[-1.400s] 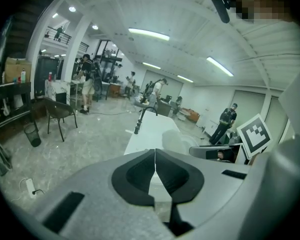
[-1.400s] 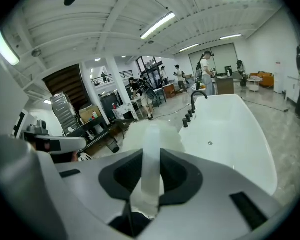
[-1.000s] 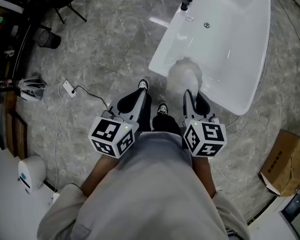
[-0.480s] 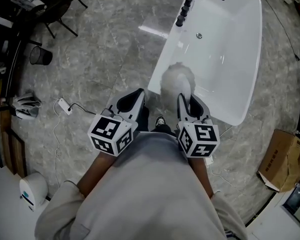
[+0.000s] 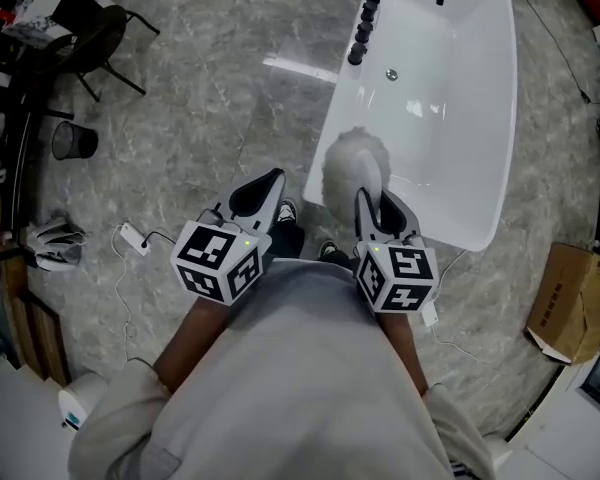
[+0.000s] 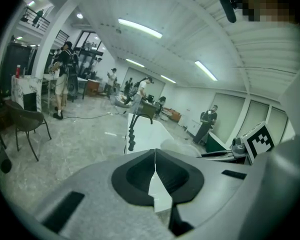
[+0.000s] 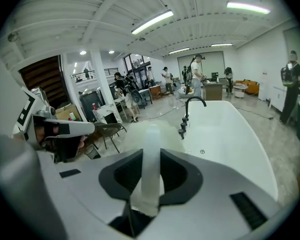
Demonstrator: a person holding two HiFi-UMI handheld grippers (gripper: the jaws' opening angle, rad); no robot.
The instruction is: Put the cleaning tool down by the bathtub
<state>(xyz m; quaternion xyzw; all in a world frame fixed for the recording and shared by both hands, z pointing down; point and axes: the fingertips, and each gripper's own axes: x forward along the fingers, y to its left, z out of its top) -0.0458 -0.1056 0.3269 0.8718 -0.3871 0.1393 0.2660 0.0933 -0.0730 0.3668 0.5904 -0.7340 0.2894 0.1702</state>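
The cleaning tool has a fluffy white head (image 5: pixel 348 164) on a pale, see-through handle (image 7: pixel 151 166). My right gripper (image 5: pixel 366 196) is shut on that handle, and the head hangs over the near rim of the white bathtub (image 5: pixel 450 118). In the right gripper view the head (image 7: pixel 140 134) is a blur in front of the tub (image 7: pixel 235 129) and its black tap (image 7: pixel 189 106). My left gripper (image 5: pixel 271 177) is held level with the right one, over the floor beside the tub. Its jaws (image 6: pixel 154 156) are shut with nothing between them.
Black tap knobs (image 5: pixel 362 26) line the tub's left rim. A cardboard box (image 5: pixel 568 303) lies on the floor at right. On the left are a black bin (image 5: pixel 68 140), a chair (image 5: pixel 85 30) and a power strip with cable (image 5: pixel 133 236). People stand far back in the hall (image 6: pixel 65 79).
Both grippers have moved forward towards the tub, which now lies closer and more to the left in the head view. The tool stays in the right gripper; the left jaws stay shut.
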